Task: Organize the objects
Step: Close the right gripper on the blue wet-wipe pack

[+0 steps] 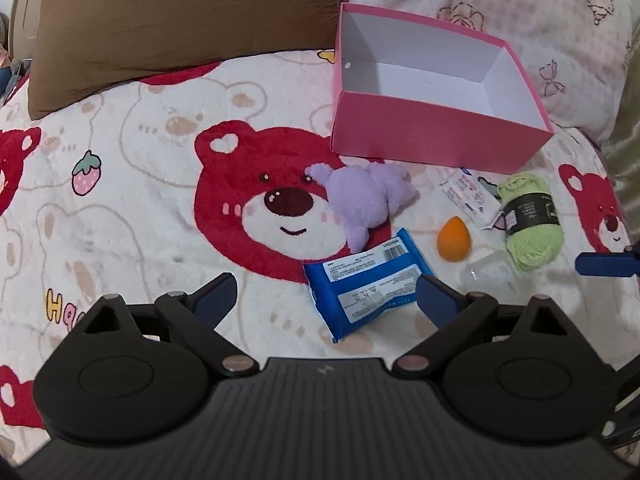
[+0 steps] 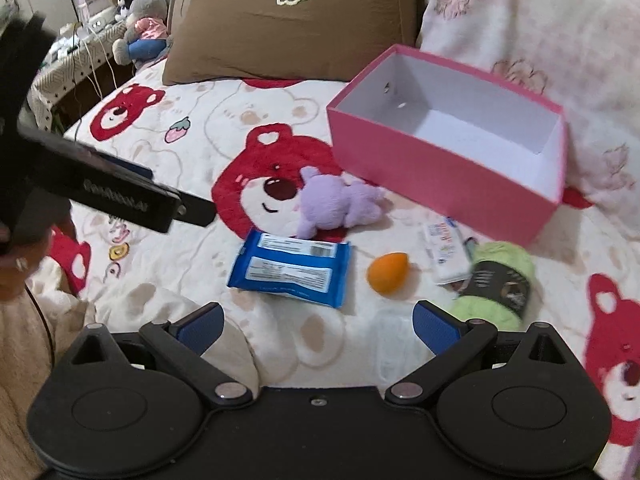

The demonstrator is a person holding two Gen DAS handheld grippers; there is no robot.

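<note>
Left wrist view shows the left gripper (image 1: 326, 294) with its blue fingers spread wide and nothing pressed between them, hanging over the near end of a blue wipes pack (image 1: 366, 285) on a bear-print blanket (image 1: 140, 184). Beyond the pack lie a purple plush toy (image 1: 362, 198), an orange sponge egg (image 1: 453, 237), a small white packet (image 1: 470, 197) and a green yarn ball (image 1: 530, 222), the packet touching the yarn. A clear plastic case (image 1: 490, 274) sits just beside the yarn. Behind them stands an open pink box (image 1: 436, 138), holding nothing. Right wrist view shows the right gripper (image 2: 318, 326), also wide apart and gripping nothing, above the blanket near the clear case.
</note>
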